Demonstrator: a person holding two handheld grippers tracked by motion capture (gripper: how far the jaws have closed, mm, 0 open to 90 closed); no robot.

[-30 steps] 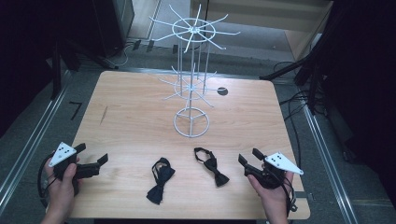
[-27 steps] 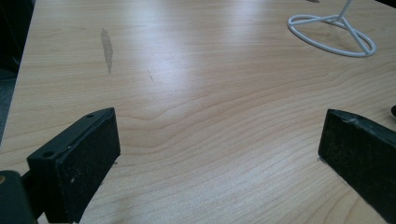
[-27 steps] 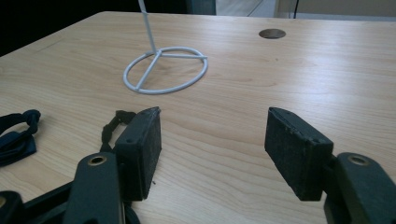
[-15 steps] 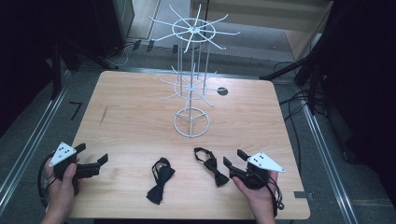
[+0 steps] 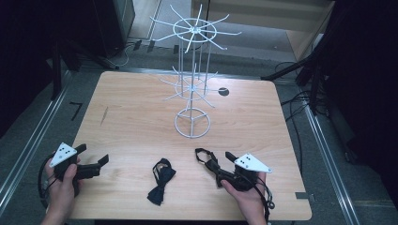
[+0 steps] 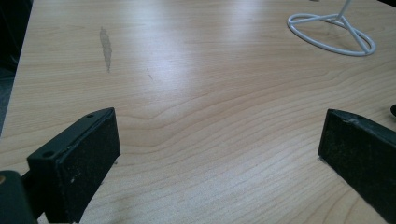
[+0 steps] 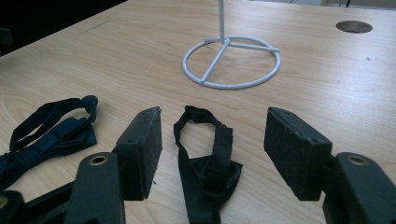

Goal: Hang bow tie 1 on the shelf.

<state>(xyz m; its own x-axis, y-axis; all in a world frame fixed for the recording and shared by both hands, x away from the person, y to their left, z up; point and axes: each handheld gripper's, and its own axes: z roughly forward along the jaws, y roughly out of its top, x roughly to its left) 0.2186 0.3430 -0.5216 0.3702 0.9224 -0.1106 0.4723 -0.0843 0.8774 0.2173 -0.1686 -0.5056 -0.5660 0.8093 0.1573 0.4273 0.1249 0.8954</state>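
Bow tie between right gripper's jaws

Right tongs moved left, straddling bow tie.

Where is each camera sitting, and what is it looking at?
High view: above the table, looking down; both hands, left gripper and right gripper.
Left gripper view: rides the left gripper, jaws apart over bare wood.
Right gripper view: rides the right gripper, jaws around a black bow tie.
Shared: white wire rack.
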